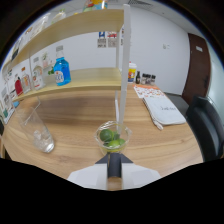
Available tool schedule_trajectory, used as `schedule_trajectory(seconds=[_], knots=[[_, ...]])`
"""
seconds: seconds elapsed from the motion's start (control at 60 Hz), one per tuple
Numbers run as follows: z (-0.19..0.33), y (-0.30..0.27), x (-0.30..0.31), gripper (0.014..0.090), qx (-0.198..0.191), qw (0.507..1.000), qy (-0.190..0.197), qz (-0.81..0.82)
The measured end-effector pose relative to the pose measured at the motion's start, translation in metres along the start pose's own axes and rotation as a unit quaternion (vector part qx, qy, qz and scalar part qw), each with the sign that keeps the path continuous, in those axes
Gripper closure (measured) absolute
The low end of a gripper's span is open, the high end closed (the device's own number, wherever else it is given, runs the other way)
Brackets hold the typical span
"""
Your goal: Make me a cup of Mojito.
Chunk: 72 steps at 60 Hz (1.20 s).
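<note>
The gripper (114,167) points level across the wooden table (75,120), low over its surface. Only a dark wedge of the fingers shows, so I cannot tell how far they are parted or whether they grasp anything. Just ahead of them stands a small clear plastic cup (114,138) holding round green limes (106,135). To its left is a tall clear glass (38,131) with ice in the bottom. Beyond, a pale wooden shelf (80,79) carries a blue bottle (61,67). White papers (162,109) lie to the right.

Even indoor light, soft blur, fisheye-curved edges.
</note>
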Motion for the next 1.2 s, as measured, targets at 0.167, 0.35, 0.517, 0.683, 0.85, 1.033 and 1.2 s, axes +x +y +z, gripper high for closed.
schedule_trajectory(seconds=[0.167,0.35,0.517,0.683,0.85,1.033,1.2], knots=[[0.019,0.029,0.011,0.0889,-0.025,1.0,-0.013,0.01],[0.02,0.047,0.016,0.0875,-0.045,0.999,-0.019,0.018],[0.02,0.054,0.028,0.0721,-0.052,0.999,0.0,0.01],[0.002,0.039,0.04,0.0291,-0.034,0.999,0.036,0.003],[-0.049,-0.024,0.031,0.0185,0.061,0.994,0.082,-0.028],[-0.103,-0.064,-0.046,0.0185,0.128,0.991,0.047,-0.01],[-0.118,-0.053,-0.12,0.0188,0.133,0.991,0.015,0.006]])
